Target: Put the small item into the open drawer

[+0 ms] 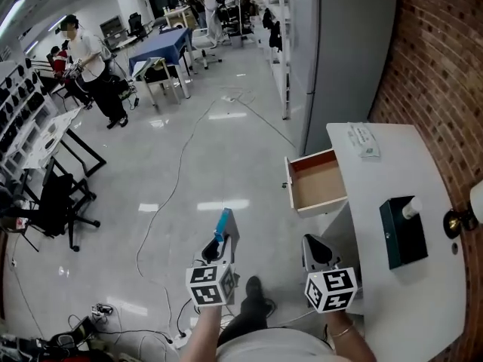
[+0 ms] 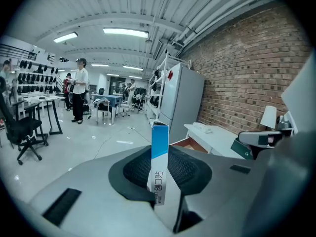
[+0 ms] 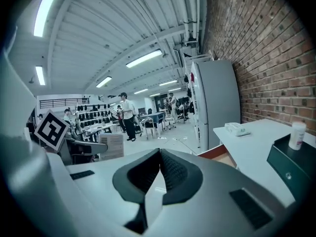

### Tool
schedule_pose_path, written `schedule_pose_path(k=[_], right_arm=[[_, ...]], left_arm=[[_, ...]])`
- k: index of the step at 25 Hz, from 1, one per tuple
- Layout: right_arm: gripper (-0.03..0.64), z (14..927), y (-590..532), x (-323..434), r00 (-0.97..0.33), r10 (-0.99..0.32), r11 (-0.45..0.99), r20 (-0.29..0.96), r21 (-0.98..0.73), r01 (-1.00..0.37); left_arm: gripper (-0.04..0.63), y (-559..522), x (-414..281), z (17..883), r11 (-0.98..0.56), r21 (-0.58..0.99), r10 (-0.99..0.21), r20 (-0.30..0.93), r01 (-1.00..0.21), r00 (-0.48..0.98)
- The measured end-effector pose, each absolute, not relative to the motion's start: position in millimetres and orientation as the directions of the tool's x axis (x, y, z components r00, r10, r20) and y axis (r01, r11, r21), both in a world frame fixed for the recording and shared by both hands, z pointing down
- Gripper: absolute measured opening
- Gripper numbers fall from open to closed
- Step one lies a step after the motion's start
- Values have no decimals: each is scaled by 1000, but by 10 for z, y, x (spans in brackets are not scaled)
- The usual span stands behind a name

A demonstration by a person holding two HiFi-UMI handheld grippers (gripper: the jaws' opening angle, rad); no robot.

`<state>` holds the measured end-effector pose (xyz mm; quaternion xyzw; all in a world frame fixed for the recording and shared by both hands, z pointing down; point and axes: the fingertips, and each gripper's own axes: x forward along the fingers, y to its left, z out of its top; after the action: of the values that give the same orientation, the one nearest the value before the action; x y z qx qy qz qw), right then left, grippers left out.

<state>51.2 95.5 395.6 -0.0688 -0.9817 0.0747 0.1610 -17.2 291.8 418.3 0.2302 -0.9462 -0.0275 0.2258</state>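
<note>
A small flat box (image 2: 159, 167), blue on top and white below, stands upright between the jaws of my left gripper (image 2: 160, 174), which is shut on it. In the head view the same box (image 1: 222, 223) sticks out ahead of the left gripper (image 1: 219, 241), over the floor and left of the open drawer (image 1: 318, 181). The drawer is wooden inside, pulled out of the white desk (image 1: 392, 277), and looks empty. My right gripper (image 1: 315, 249) hangs near the desk's front edge, below the drawer; in its own view the right gripper (image 3: 159, 174) has its jaws closed together with nothing between them.
On the desk lie a dark green box (image 1: 401, 232) with a white bottle on it and a white packet (image 1: 364, 142) at the far end. A grey cabinet (image 1: 347, 44) and brick wall (image 1: 445, 66) stand beyond. Cables (image 1: 162, 202) run across the floor; people stand far off.
</note>
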Motion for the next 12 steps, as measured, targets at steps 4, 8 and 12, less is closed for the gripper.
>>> schedule_pose_path(k=[4,8,12], right_arm=[[8,3931,981,-173,-938,131,981,320,-177,77],[8,3881,1088,-760,-940,112,984,323,-166,60],[8,3900,1179,-1130,-940,82,986,330,-162,29]], left_arm=[[107,2918,-828,4225,877,157,-475,433,-455,-766],[107,2981,-1417,4238,868,168,-490,437,-467,-754],[107,3059,-1855,4229,854,182,-514,430,-487,-742]])
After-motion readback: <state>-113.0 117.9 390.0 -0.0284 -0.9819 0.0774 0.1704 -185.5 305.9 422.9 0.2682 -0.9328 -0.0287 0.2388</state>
